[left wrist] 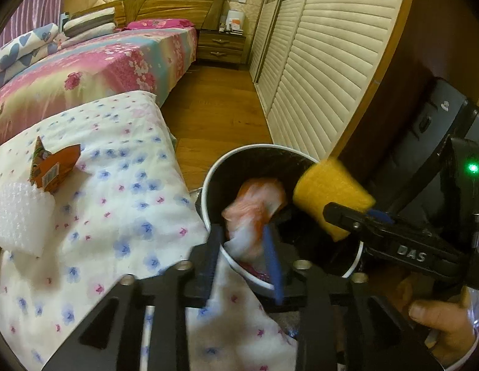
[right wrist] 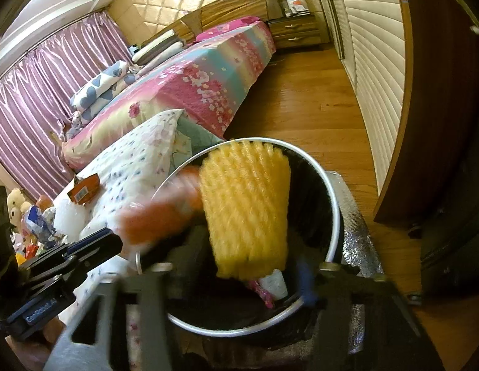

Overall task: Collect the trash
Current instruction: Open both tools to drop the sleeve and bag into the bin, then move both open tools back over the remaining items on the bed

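Both tongs are over the bin [left wrist: 254,147] right now, its white rim and black inside filling the low middle of both views. My left gripper [left wrist: 241,259] has its jaws standing apart, and the orange-and-white wrapper [left wrist: 254,210] sits blurred just ahead of them, inside the bin's mouth; it brushes the blue pad on one side, but I see no squeeze on it. My right gripper [right wrist: 248,253] is spread wide too, with the yellow foam net [right wrist: 245,210] between its fingers, smeared with blur, hanging above the bin's opening with a clear gap on the blue-pad side. In the left view that same net shows at the tip of the right tongs, over the bin's far rim, with my right hand [left wrist: 440,318] wrapped on the handle. Down in the bin there's a pink scrap [right wrist: 264,293] and a white piece [right wrist: 275,281] lying at the bottom. Over on the flowered quilt [left wrist: 121,185] more rubbish waits: an orange carton [left wrist: 53,167], torn open, and just beside it a pad of bubble wrap [left wrist: 21,216], both well apart from the bin.
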A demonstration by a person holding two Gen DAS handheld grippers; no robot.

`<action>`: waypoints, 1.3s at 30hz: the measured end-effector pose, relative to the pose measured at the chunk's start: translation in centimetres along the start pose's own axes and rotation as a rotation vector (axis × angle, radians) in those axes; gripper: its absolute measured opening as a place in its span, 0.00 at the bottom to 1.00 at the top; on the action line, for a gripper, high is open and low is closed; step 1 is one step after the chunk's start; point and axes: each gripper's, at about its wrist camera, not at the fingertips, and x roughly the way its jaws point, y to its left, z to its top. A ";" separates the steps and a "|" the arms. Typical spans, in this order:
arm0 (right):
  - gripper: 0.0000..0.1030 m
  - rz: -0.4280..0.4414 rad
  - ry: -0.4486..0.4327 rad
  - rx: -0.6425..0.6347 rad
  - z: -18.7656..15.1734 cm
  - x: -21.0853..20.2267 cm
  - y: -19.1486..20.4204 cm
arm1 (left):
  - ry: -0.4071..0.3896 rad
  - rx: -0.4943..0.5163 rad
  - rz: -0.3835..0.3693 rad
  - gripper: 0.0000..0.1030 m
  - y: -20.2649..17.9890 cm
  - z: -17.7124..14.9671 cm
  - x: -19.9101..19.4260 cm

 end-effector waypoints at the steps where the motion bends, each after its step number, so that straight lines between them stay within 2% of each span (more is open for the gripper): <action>1: 0.75 0.001 -0.010 0.001 0.0 -0.2 0.0 | -0.008 -0.004 0.005 0.42 0.1 -0.1 -0.2; 2: 0.78 -0.002 -0.018 0.002 0.0 -0.4 0.0 | -0.016 -0.011 0.010 0.48 0.4 -0.2 -0.5; 8: 0.78 0.007 -0.031 0.008 -0.4 -1.0 0.3 | -0.029 -0.046 0.032 0.54 2.3 -1.8 -2.2; 15: 0.79 0.035 -0.047 -0.008 -1.6 -1.8 2.4 | -0.049 -0.113 0.079 0.59 5.5 -4.7 -5.5; 28: 0.80 0.141 -0.005 -0.074 -3.7 -1.0 8.9 | -0.083 -0.209 0.182 0.62 10.4 -9.3 -11.7; 38: 0.81 0.204 0.051 -0.123 -5.5 0.8 13.7 | -0.092 -0.265 0.294 0.63 14.6 -12.5 -15.6; 39: 0.84 0.208 0.054 -0.132 -5.6 0.9 14.3 | -0.091 -0.272 0.307 0.64 15.2 -12.8 -16.0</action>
